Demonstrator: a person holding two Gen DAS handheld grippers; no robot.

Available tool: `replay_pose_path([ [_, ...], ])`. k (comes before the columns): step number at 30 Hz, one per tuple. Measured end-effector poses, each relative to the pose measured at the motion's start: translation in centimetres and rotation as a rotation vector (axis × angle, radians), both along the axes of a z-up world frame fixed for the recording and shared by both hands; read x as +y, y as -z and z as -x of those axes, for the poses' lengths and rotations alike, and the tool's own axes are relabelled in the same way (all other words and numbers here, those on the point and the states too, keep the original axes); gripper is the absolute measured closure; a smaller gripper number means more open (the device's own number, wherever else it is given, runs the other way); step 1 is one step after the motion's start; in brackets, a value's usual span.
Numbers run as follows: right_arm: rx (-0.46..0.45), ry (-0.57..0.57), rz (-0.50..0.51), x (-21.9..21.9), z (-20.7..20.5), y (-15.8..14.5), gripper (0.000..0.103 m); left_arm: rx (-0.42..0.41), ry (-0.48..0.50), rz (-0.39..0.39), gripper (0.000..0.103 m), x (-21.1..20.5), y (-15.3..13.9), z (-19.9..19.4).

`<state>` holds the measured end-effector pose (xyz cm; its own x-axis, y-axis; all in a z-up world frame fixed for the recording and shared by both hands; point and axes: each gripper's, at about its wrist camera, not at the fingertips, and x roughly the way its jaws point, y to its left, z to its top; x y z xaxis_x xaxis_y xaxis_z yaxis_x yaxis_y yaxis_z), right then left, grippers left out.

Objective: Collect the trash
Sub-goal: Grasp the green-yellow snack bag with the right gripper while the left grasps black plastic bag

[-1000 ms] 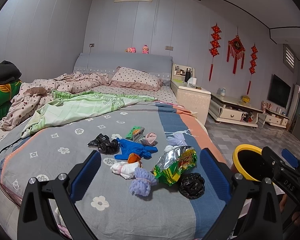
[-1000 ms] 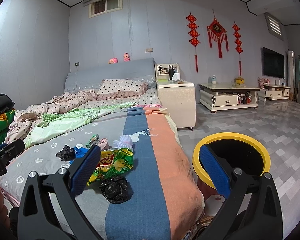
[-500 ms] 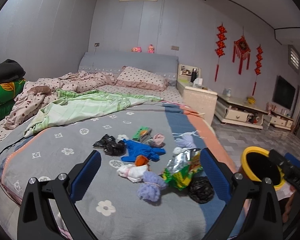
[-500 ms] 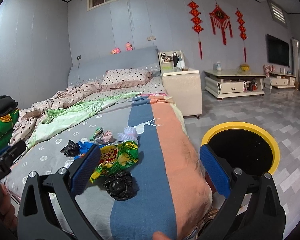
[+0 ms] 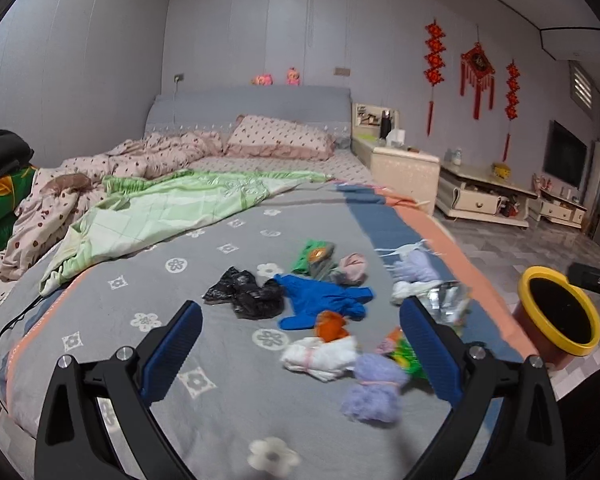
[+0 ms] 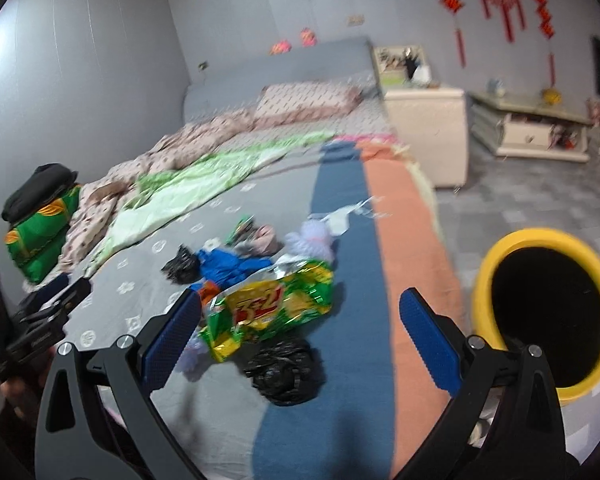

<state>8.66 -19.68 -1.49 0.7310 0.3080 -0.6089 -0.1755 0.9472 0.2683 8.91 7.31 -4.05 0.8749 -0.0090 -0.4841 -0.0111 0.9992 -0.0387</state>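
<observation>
Trash lies scattered on the grey bedspread (image 5: pixel 148 280): a black bag (image 5: pixel 246 292), a blue glove (image 5: pixel 320 298), a white wad (image 5: pixel 320 358), a lilac wad (image 5: pixel 374 386) and a green wrapper (image 5: pixel 314 256). My left gripper (image 5: pixel 300 344) hangs open above them, holding nothing. In the right wrist view a green-yellow snack bag (image 6: pixel 268 308) and a black bag ball (image 6: pixel 284 372) lie near the bed's edge. My right gripper (image 6: pixel 300 340) is open over them. A yellow-rimmed bin (image 6: pixel 548 312) stands on the floor right of the bed, the bin (image 5: pixel 556 316) also showing in the left view.
A green blanket (image 5: pixel 180 208), pink quilt (image 5: pixel 140 160) and pillow (image 5: pixel 280 140) cover the far bed. A cream nightstand (image 5: pixel 404 172) and low TV cabinet (image 5: pixel 484 200) stand on the right. Folded green bedding (image 6: pixel 40 232) is stacked at left. Tiled floor (image 6: pixel 520 200) lies beyond the bin.
Both grippers have moved in closer over the trash pile. The right view has tilted down toward the snack bag and black bag. Both stay open.
</observation>
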Motion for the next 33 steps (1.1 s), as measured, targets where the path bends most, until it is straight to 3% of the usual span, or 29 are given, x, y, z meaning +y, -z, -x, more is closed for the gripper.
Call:
replay_pose_path([
  [7,0.102,-0.064,0.032,2.5,-3.9,2.8,0.008,0.143,-0.057,0.047,0.007,5.0,3.0,-6.8],
  [12,0.206,-0.088,-0.04,3.4,-7.1,5.1,0.008,0.241,-0.107,0.104,0.007,7.1,5.5,-11.6],
  [21,0.324,-0.127,-0.086,5.6,-11.8,8.0,0.008,0.278,-0.15,0.08,0.007,7.1,7.9,-16.9],
  [26,0.354,-0.129,-0.114,6.1,-13.0,9.4,0.009,0.32,-0.173,0.133,0.007,8.0,9.6,-19.0],
  [28,0.366,-0.133,-0.116,6.3,-13.2,10.1,0.02,0.322,-0.186,0.103,0.008,7.9,10.2,-19.9],
  [30,0.385,-0.14,-0.114,6.5,-13.4,10.8,0.024,0.333,-0.194,0.101,0.014,7.9,10.8,-20.5],
  [33,0.405,-0.157,-0.108,6.9,-13.6,11.9,0.034,0.357,-0.181,0.105,0.033,7.8,11.9,-21.2],
])
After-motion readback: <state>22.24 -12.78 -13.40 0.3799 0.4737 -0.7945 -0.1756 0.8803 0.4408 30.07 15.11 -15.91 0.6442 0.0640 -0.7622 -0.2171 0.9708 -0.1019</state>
